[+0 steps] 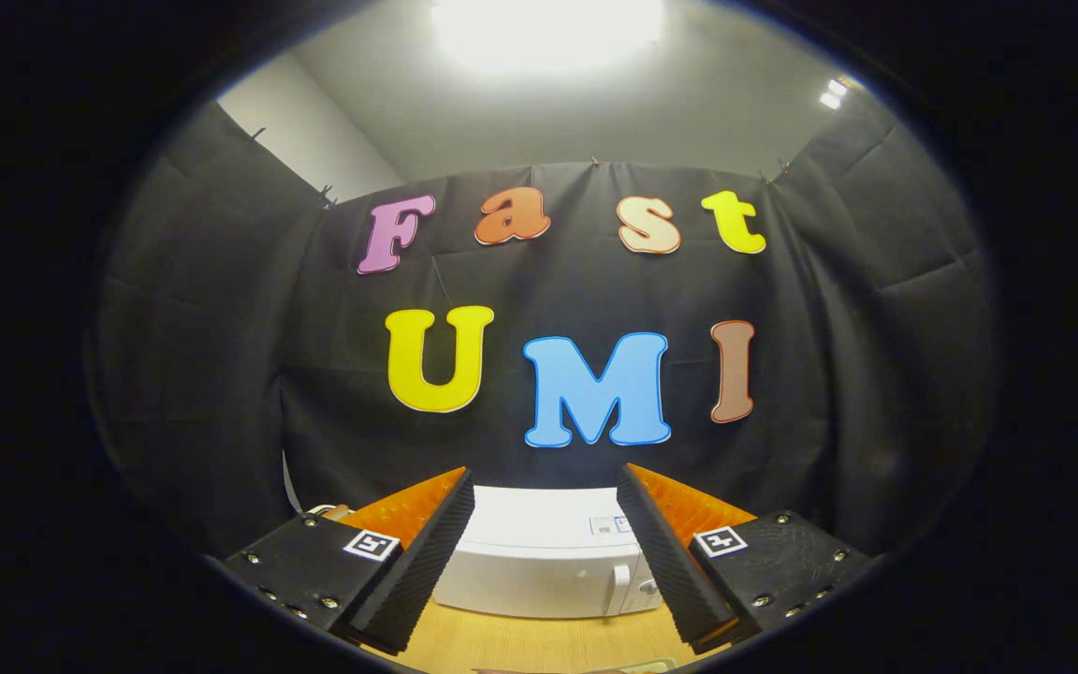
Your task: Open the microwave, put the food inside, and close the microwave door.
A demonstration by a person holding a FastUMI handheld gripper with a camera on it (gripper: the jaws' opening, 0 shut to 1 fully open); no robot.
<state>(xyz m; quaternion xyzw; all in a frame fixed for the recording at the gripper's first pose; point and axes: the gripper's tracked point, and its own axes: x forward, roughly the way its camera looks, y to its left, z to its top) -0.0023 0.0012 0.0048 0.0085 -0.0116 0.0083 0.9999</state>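
Black ribbed pads backed with orange are facing each other across a wide gap: we are holding the two-finger gripper [546, 552] spread apart, grasping nothing. Starting at the left finger [422, 548], we are seeing its pad edge cutting across the near corner of the white boxy microwave [539, 562], which is sitting straight ahead and slightly below, framed between the two fingers on the pale wooden table [539, 641]. Its long axis is running crosswise to our line of approach. Moving right, a round control knob [620, 575] is showing just inside the right finger [661, 552], which suggests the door takes up the panel left of it. We are judging the door shut, so whatever is inside is hidden; the food is not something we can locate.
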